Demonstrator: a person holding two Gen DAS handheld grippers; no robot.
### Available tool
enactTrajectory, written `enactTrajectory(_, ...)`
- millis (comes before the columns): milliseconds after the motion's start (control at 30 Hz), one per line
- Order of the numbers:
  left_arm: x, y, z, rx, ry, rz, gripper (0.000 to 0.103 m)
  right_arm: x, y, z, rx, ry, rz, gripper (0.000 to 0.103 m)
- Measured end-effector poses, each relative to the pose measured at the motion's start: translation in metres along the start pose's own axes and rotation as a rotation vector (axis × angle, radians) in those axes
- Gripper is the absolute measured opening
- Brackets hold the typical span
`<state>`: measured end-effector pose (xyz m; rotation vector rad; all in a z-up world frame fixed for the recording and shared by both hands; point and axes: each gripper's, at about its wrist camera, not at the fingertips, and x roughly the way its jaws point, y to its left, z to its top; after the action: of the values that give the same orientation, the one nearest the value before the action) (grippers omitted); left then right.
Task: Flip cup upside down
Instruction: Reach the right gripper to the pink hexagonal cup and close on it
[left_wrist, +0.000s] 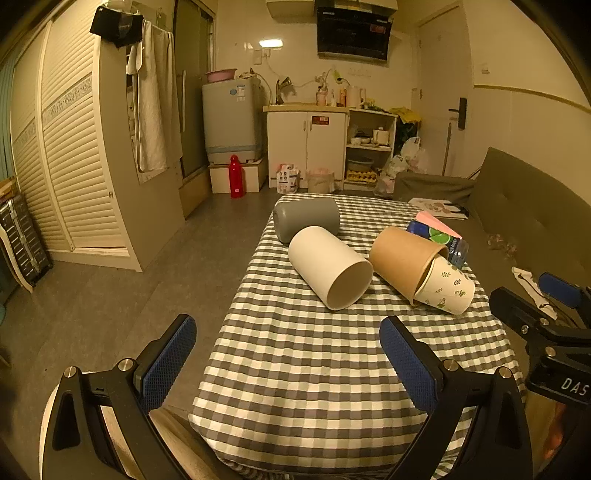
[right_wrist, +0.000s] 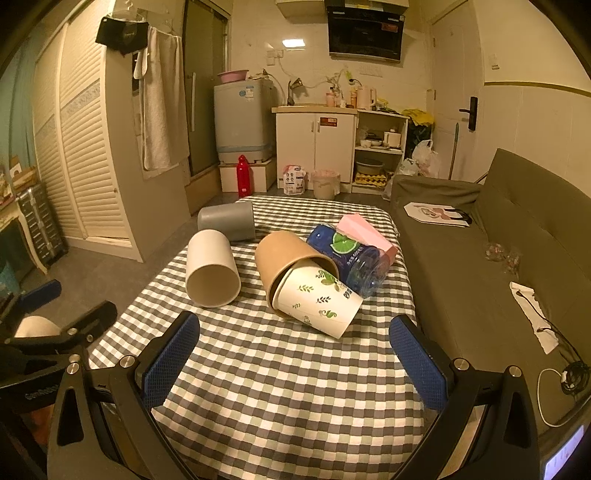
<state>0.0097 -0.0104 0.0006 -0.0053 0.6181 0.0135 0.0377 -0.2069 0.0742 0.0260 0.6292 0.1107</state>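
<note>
Both tongs, left and right, hang with jaws apart and nothing between them over the near end of the checkered worktop. White cup lies on its side at mid-worktop, mouth toward the cameras, grey cup just behind it. Leaf-print cup lies nested in a brown cup beside a blue bottle.
</note>
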Motion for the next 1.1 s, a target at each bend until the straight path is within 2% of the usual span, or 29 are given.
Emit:
enactTrajectory(167,0.002,-0.012,0.012,-0.015,0.017,0.016,0.102,0.005,-0.012,0.014,-0.005,0.022,0.042,0.103)
enactTrajectory(333,0.009,-0.028,0.029,-0.021,0.034,0.036,0.102,0.016,-0.039,0.038,-0.006,0.050,0.102,0.103)
enactTrajectory(467,0.023,-0.041,0.046,-0.031,0.055,0.046,0.102,0.034,-0.061,0.056,-0.043,0.077,0.115,0.103)
enactTrajectory(700,0.055,-0.056,0.067,-0.023,0.077,0.066,0.102,0.087,-0.094,0.088,-0.154,0.158,0.140,0.103)
enactTrajectory(933,0.092,-0.058,0.078,-0.008,0.110,0.115,0.102,0.156,-0.116,0.104,-0.210,0.259,0.185,0.102)
enactTrajectory(1100,0.115,-0.058,0.080,0.003,0.144,0.139,0.102,0.203,-0.130,0.114,-0.198,0.339,0.227,0.092)
